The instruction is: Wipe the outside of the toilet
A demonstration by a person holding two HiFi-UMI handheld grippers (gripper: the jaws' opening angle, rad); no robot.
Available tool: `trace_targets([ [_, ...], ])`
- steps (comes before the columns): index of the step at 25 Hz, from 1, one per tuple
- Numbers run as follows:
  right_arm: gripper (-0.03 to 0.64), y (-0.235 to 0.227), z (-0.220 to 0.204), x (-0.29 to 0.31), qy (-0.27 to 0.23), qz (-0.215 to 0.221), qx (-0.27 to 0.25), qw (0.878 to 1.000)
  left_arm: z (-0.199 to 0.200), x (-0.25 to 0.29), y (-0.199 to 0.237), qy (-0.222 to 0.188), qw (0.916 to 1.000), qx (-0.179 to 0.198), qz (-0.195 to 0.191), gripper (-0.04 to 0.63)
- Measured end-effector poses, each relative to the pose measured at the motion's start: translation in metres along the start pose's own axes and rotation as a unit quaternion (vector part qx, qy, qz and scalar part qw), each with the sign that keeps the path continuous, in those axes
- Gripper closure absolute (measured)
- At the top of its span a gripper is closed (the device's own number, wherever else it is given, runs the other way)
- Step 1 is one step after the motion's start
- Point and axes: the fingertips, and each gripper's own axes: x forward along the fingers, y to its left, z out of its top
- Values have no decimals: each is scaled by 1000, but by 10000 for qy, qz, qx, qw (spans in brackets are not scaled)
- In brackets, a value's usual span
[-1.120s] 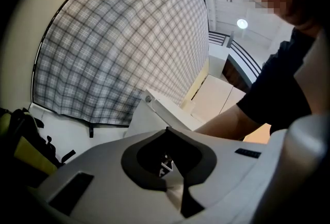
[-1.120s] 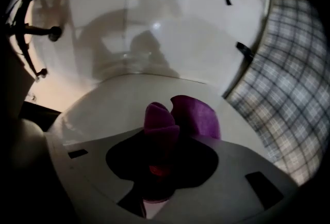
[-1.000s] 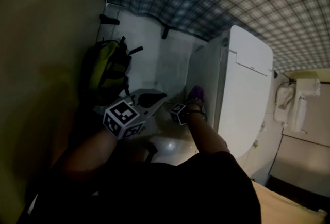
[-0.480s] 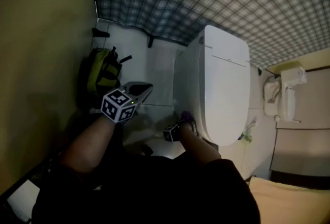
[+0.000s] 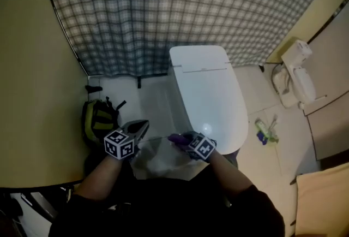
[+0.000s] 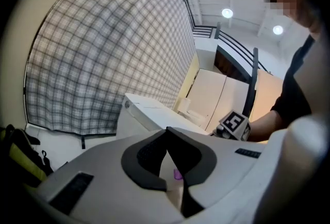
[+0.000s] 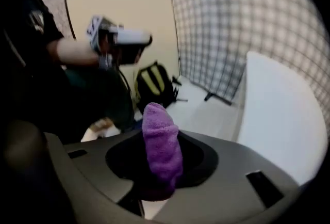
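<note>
In the head view we see both forearms reaching forward and low before the closed toilet (image 5: pixel 210 94). The left tongs (image 5: pixel 144 123) are held over the floor near a green backpack (image 5: pixel 97 121), and the right tongs (image 5: pixel 182 140) sit just beside the bowl's front left edge with a purple cloth (image 5: pixel 175 138) at their tip. In the left gripper view we find those tongs pressed together at the tips, gripping nothing and aimed toward the toilet. In the right gripper view we see the tongs pinching the purple cloth, which stands up between them, with the toilet's white side at the right.
</note>
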Motion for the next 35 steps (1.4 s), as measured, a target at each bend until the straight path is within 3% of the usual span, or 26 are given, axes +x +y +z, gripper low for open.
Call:
trace_targets([
  [2, 480, -14, 12, -43, -911, 126, 210, 9955, 4, 16, -33, 22, 9999, 98, -117, 597],
  [5, 480, -34, 25, -108, -2034, 379, 545, 9768, 14, 44, -74, 1, 9996, 123, -245, 597],
  [9, 480, -56, 19, -173, -2816, 310, 574, 9573, 22, 87, -123, -64, 9992, 16, -385, 597],
  [14, 479, -77, -11, -228, -3127, 235, 456, 9485, 31, 126, -179, -396, 9988, 34, -275, 597],
  [23, 479, -131, -53, -304, -3623, -97, 789, 9287, 13, 148, -251, -670, 9966, -78, 468, 597],
  [28, 479, -149, -67, -327, -3768, 93, 845, 9224, 14, 148, -275, -981, 9896, -151, 1043, 597],
  [33, 480, -170, -89, -356, -4139, 262, 1314, 9004, 14, 158, -298, -1096, 9862, -133, 1236, 597],
  [35, 483, -177, -96, -364, -4147, 203, 1315, 9002, 12, 161, -306, -1065, 9863, -101, 1258, 597],
])
